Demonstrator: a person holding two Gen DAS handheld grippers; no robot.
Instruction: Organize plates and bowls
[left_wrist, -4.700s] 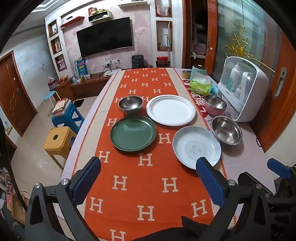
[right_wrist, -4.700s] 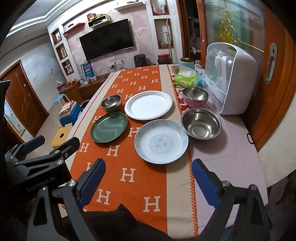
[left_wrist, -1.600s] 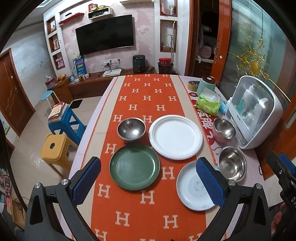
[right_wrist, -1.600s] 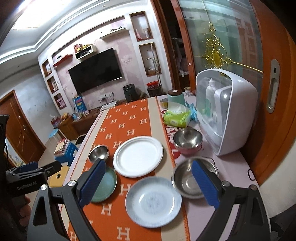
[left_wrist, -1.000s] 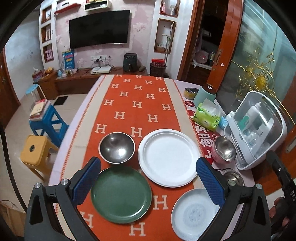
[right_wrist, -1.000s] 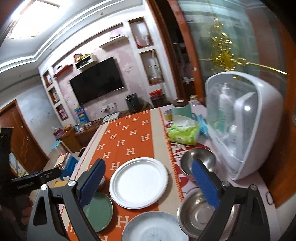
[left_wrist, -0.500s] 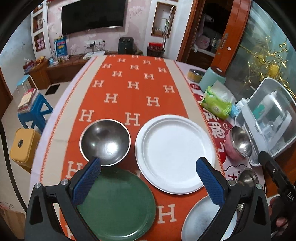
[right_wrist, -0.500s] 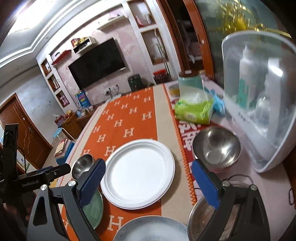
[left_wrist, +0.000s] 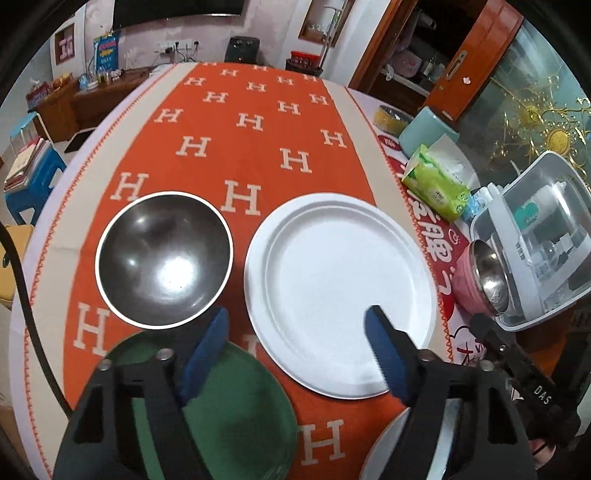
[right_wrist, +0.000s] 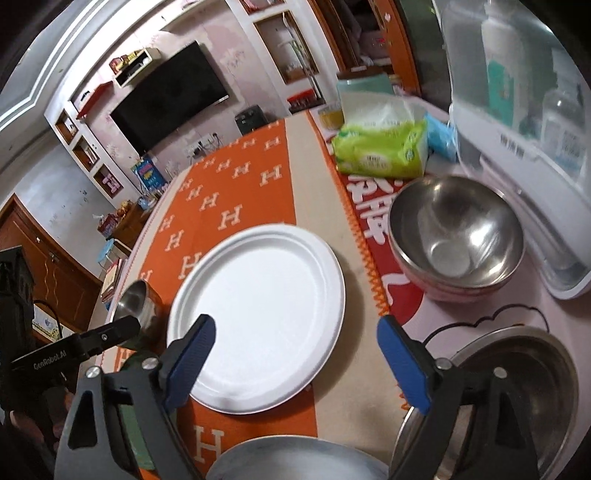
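Left wrist: both claws closing, empty, over white plate; steel bowl beside.

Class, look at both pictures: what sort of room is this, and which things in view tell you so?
Most likely a home living and dining room: a wall-mounted television with display shelves beside it, and a long table under an orange runner set with a white plate and a steel bowl.

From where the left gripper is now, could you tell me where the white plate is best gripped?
Probably by the near rim of the white plate, coming in low from the gripper's side. It lies flat on the orange table runner, so only its thin raised edge offers purchase. The left gripper has its jaws closing around that near edge, but the pads do not press it yet.
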